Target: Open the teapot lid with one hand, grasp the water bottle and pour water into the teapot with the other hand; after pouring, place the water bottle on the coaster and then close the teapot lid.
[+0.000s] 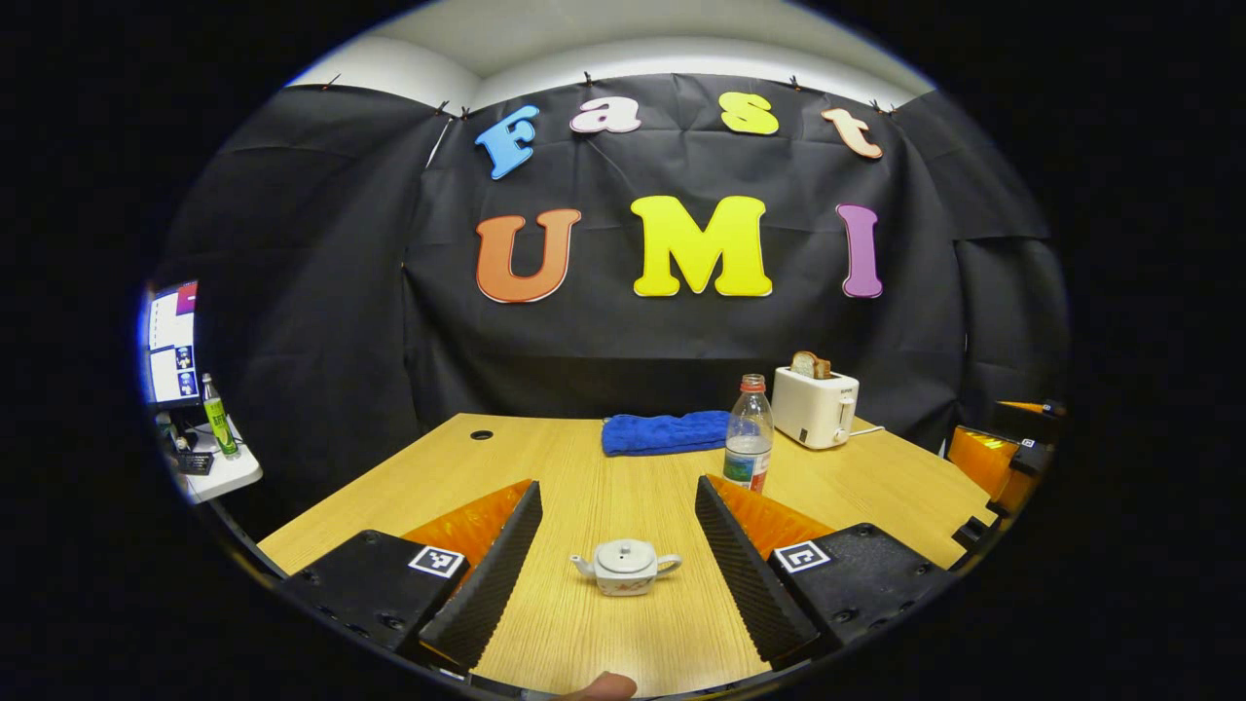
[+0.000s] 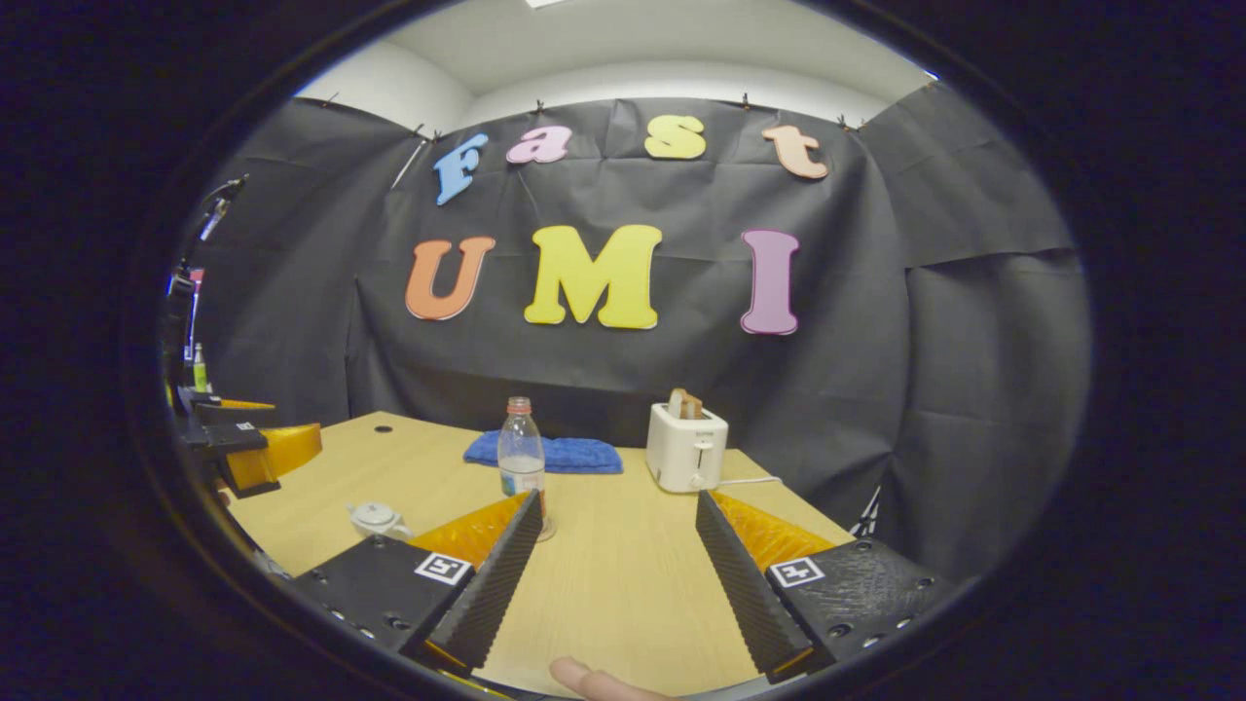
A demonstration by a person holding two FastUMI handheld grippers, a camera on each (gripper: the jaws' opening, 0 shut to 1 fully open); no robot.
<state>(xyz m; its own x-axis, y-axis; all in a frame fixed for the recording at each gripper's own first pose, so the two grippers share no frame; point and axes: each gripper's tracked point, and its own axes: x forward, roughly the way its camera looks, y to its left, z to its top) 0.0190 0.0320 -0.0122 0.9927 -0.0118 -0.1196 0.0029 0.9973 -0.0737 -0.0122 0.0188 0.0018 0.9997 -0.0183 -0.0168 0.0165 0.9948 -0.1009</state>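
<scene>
While lid sits on teapot (image 1: pixel 625 567) | water bottle (image 1: pixel 749 434) part-full | both hand-held grippers wide, empty

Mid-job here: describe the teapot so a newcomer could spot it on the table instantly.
Start at the wooden table in front of the black cloth wall. At its near side, between the left claw's open fingers, sits the teapot. It is the small, squat white piece with spout, handle and lid on, far lower than the water bottle and toaster behind.
</scene>
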